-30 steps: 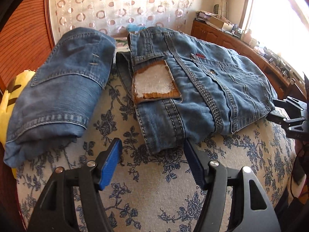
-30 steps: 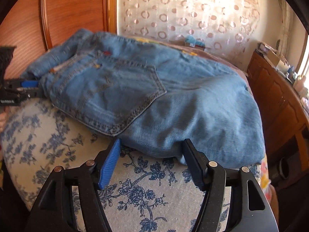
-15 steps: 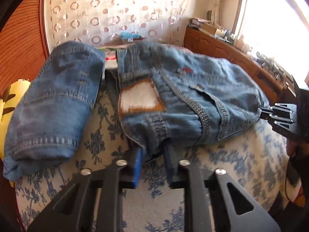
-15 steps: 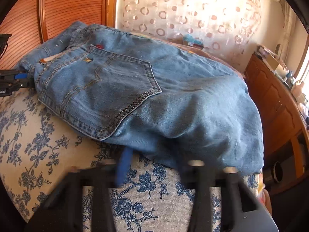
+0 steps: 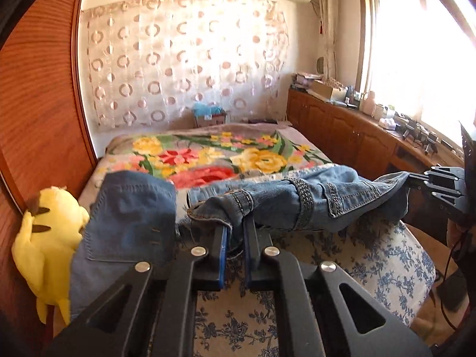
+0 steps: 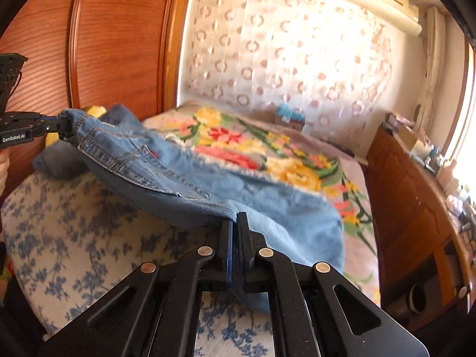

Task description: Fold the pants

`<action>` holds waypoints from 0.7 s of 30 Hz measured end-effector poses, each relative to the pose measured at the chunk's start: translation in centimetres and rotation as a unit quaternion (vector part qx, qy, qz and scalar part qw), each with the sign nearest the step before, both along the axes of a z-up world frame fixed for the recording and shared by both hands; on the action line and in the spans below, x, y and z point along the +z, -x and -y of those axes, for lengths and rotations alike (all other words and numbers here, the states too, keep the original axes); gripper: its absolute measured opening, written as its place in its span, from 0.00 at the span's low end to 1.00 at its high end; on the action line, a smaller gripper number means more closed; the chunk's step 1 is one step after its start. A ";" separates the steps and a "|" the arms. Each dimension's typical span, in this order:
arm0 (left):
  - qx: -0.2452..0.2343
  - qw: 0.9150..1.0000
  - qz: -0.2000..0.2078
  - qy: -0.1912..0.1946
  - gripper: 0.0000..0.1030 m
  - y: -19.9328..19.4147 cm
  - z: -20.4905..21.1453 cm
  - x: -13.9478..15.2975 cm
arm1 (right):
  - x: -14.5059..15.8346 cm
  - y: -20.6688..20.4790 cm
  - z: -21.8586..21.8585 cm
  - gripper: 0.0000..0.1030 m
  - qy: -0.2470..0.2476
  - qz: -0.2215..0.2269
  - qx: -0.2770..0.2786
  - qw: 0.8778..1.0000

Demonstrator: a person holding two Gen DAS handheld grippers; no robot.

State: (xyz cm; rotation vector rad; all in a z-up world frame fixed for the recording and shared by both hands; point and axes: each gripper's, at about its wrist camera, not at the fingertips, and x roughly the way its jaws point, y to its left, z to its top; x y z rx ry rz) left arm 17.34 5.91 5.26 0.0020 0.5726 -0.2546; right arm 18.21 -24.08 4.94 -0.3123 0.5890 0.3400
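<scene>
A pair of blue jeans (image 5: 297, 202) hangs lifted off the blue-flowered bed cover (image 5: 372, 261), stretched between both grippers. In the left wrist view my left gripper (image 5: 236, 223) has its jaws closing tight on the waistband end, with denim pinched between the blue pads. The right gripper (image 5: 412, 178) holds the far end at the right edge. In the right wrist view my right gripper (image 6: 235, 217) clamps the near edge of the jeans (image 6: 178, 178), jaws closing to nothing. The left gripper (image 6: 64, 125) holds the other end at far left.
A second, folded pair of jeans (image 5: 128, 223) lies left of the lifted pair, beside a yellow plush toy (image 5: 47, 229). A bright floral blanket (image 5: 208, 154) covers the far bed. A wooden headboard (image 5: 38, 119) stands left, cluttered wooden cabinets (image 5: 342, 131) run along the right.
Both grippers went from open at the jeans' near edge to shut on the denim. Both then rose, lifting the jeans off the bed cover.
</scene>
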 end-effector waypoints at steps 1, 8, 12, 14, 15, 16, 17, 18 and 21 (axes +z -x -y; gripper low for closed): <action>0.002 1.000 0.007 0.003 0.05 0.5 -0.2 0.4 | 0.5 0.2 -0.1 0.00 -0.002 0.005 0.002 1.000; 0.016 0.999 0.040 0.007 0.04 3.8 -1.1 2.4 | 3.4 3.0 -0.2 0.00 -0.021 0.031 0.018 0.999; 0.023 0.999 0.046 0.013 0.04 6.3 -2.3 2.3 | 3.8 5.0 -0.8 0.00 -0.034 0.029 0.035 0.998; 0.025 0.999 0.045 0.016 0.04 7.2 -2.9 1.8 | 3.8 5.7 -1.1 0.00 -0.042 0.022 0.047 0.998; 0.025 0.999 0.037 0.019 0.04 7.6 -3.3 1.2 | 3.7 6.1 -1.2 0.00 -0.049 0.015 0.056 0.997; 0.024 0.999 0.027 0.023 0.04 8.0 -3.5 0.5 | 3.6 6.3 -1.3 0.00 -0.052 0.011 0.061 0.997; 0.022 0.999 0.019 0.022 0.05 8.2 -3.4 -0.1 | 3.5 6.6 -1.4 0.00 -0.052 0.006 0.068 0.996; 0.022 1.000 0.008 0.015 0.05 8.7 -3.2 -1.1 | 3.2 6.7 -1.6 0.00 -0.051 -0.001 0.071 0.996; 0.016 1.000 -0.022 0.011 0.05 9.6 -2.5 -3.7 | 1.7 6.7 -1.6 0.02 -0.059 -0.030 0.071 0.995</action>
